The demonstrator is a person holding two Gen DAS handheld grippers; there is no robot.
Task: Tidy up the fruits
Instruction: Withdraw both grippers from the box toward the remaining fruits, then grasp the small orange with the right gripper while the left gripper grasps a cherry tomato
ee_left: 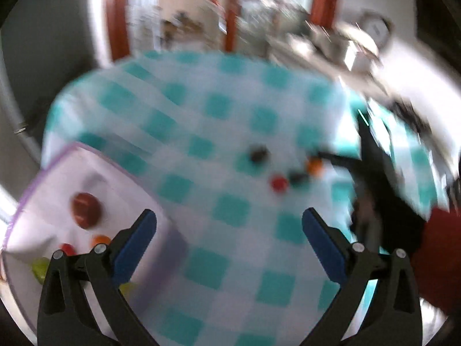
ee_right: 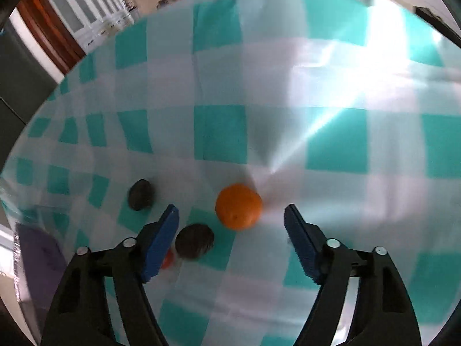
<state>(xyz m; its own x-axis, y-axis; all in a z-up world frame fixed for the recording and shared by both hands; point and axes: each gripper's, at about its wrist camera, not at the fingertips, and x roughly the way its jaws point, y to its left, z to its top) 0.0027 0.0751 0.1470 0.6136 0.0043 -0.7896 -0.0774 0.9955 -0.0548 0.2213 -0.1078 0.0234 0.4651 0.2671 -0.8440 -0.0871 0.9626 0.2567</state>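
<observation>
Fruit on a desk (ee_right: 337,141) covered by a teal-and-white checked cloth (ee_left: 230,106). Right hand-held gripper (ee_right: 230,216) stood low over the cloth with its blue-padded fingers apart and nothing between them; an orange (ee_right: 238,206) lay on the cloth just beyond the gap, nearer the left finger. A dark oval fruit (ee_right: 194,241) lay beside the left finger's pad, a second dark fruit (ee_right: 140,194) further left, and a small red fruit (ee_right: 168,259) showed partly behind that finger.

Left hand-held gripper (ee_left: 229,220) was likewise spread wide and empty, held above the near part of the cloth. At near left sat a white basket with a purple rim (ee_left: 121,170). Inside it: a large dark-red fruit (ee_left: 86,206), a small orange one (ee_left: 100,240), a small red one (ee_left: 67,248) and a yellow-green one (ee_left: 39,268). The left wrist view was blurred.
</observation>
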